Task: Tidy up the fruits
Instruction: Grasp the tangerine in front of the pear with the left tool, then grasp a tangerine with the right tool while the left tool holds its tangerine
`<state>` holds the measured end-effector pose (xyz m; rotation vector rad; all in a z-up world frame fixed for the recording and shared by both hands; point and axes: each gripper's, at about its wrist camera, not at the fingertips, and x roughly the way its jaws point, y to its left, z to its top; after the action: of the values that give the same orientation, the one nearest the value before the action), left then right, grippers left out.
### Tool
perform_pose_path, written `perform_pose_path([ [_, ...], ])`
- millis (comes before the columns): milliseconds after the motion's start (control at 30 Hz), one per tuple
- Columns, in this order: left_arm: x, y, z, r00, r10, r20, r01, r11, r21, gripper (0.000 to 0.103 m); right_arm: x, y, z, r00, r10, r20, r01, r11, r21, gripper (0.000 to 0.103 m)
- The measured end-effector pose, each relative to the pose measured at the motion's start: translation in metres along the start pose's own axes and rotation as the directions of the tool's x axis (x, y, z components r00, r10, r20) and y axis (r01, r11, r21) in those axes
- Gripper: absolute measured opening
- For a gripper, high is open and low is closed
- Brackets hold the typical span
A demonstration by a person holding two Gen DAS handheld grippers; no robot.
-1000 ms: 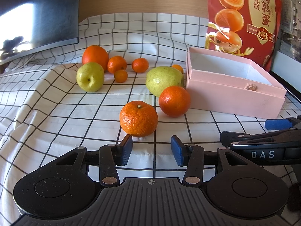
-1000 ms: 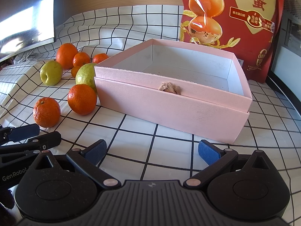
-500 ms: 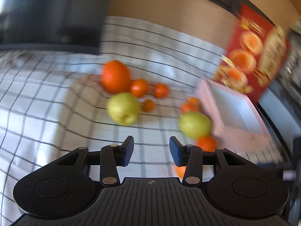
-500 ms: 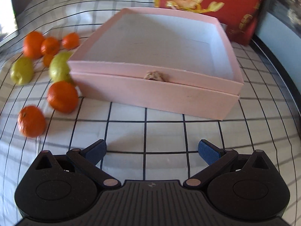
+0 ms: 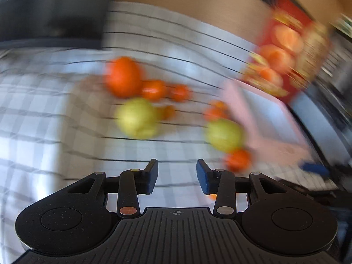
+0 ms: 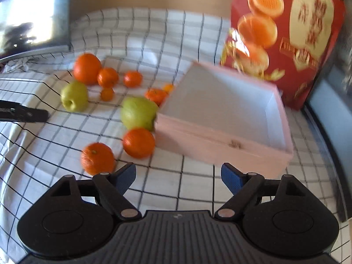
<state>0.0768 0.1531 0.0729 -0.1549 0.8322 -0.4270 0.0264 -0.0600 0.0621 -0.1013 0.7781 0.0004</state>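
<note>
My left gripper (image 5: 177, 175) has its blue-padded fingers parted by a moderate gap with nothing between them; it hangs above the checked cloth (image 5: 44, 114), and its view is heavily smeared by motion blur. My right gripper (image 6: 178, 176) stands wider open, likewise gripping nothing, with its fingers over bare cloth just in front of the pink box (image 6: 222, 140). Nearest the right gripper's left finger lies a mandarin (image 6: 98, 158) with a pebbled orange skin and a small green stem scar on top. Just beyond it sits a second mandarin (image 6: 139, 142), smooth and round, which lies close against the box's near left corner. Directly behind that one is a green pear-like fruit (image 6: 138, 112), pale yellow-green, and it touches or nearly touches the box wall. Behind it, beside the box's left edge, I see a small mandarin (image 6: 156, 95) and a still smaller orange fruit (image 6: 169, 87), partly hidden. Farther left lies a green apple (image 6: 74, 96), stem hollow towards the camera, well apart from the box. Behind it is a cluster: a large orange (image 6: 87, 68), two medium mandarins (image 6: 107, 77) (image 6: 132, 78) in a row to its right, and a tiny one (image 6: 107, 94) in front. The box is open-topped, white inside, and holds no fruit. A red printed bag (image 6: 286, 33) stands upright behind it.
</note>
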Motion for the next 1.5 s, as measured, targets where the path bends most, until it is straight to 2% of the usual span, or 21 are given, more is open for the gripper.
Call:
perform_pose_path([
  [67,0.008,-0.025,-0.005,0.999,-0.028,-0.036,0.032,0.994,0.109,0.044,-0.005,0.004,-0.002,1.000,0.027,0.012,-0.027,1.000,-0.013,0.085],
  [133,0.019,-0.045,-0.011,0.998,0.025,-0.050,-0.017,0.986,0.166,0.043,-0.006,0.003,-0.008,0.998,0.067,0.011,-0.067,0.998,-0.004,0.085],
  [200,0.025,-0.057,-0.014,0.998,0.054,-0.035,-0.046,0.982,0.185,0.043,-0.006,0.006,-0.011,0.997,0.078,-0.004,-0.078,0.997,0.001,0.085],
  [333,0.037,-0.067,-0.013,0.996,0.047,-0.072,-0.032,0.980,0.196,0.043,-0.014,-0.005,-0.029,0.999,0.051,0.000,-0.051,0.999,-0.013,0.085],
  [433,0.043,-0.073,-0.014,0.995,0.080,-0.063,-0.064,0.972,0.224,0.043,-0.010,-0.015,-0.037,0.999,0.040,-0.026,-0.040,0.999,0.012,0.085],
  [500,0.049,-0.075,-0.014,0.992,0.106,-0.067,-0.088,0.968,0.234,0.048,-0.009,-0.019,-0.042,0.998,0.041,-0.037,-0.040,0.999,0.025,0.085],
  [667,0.054,-0.074,-0.021,0.996,0.086,0.004,-0.085,0.971,0.224,0.050,-0.007,-0.021,-0.050,0.996,0.051,-0.067,-0.050,0.999,0.009,0.085],
  [733,0.056,-0.074,-0.024,0.998,0.062,0.005,-0.062,0.974,0.217,0.051,-0.005,-0.021,-0.052,0.996,0.050,-0.070,-0.050,0.999,0.006,0.085],
  [867,0.065,-0.079,-0.025,0.999,0.025,-0.039,-0.016,0.975,0.220,0.052,-0.002,-0.022,-0.050,0.996,0.063,-0.068,-0.063,0.998,0.013,0.085],
  [1000,0.079,-0.077,-0.025,0.989,-0.024,-0.146,0.051,0.982,0.180,0.052,0.002,-0.025,-0.042,0.995,0.081,-0.060,-0.079,0.996,0.035,0.085],
  [1067,0.077,-0.077,-0.026,0.990,-0.021,-0.142,0.046,0.983,0.179,0.048,0.004,-0.025,-0.038,0.995,0.079,-0.055,-0.077,0.996,0.038,0.085],
  [1267,0.072,-0.072,-0.028,0.987,-0.036,-0.158,0.058,0.988,0.143,0.048,0.004,-0.025,-0.036,0.996,0.075,-0.046,-0.074,0.997,0.036,0.085],
  [1367,0.058,-0.064,-0.033,0.992,-0.010,-0.124,0.025,0.993,0.119,0.048,0.005,-0.025,-0.034,0.996,0.076,-0.040,-0.074,0.996,0.039,0.085],
  [1500,0.037,-0.036,-0.039,0.994,0.007,-0.106,-0.005,1.000,0.013,0.048,0.013,-0.017,-0.020,0.994,0.104,-0.009,-0.104,0.994,0.043,0.085],
])
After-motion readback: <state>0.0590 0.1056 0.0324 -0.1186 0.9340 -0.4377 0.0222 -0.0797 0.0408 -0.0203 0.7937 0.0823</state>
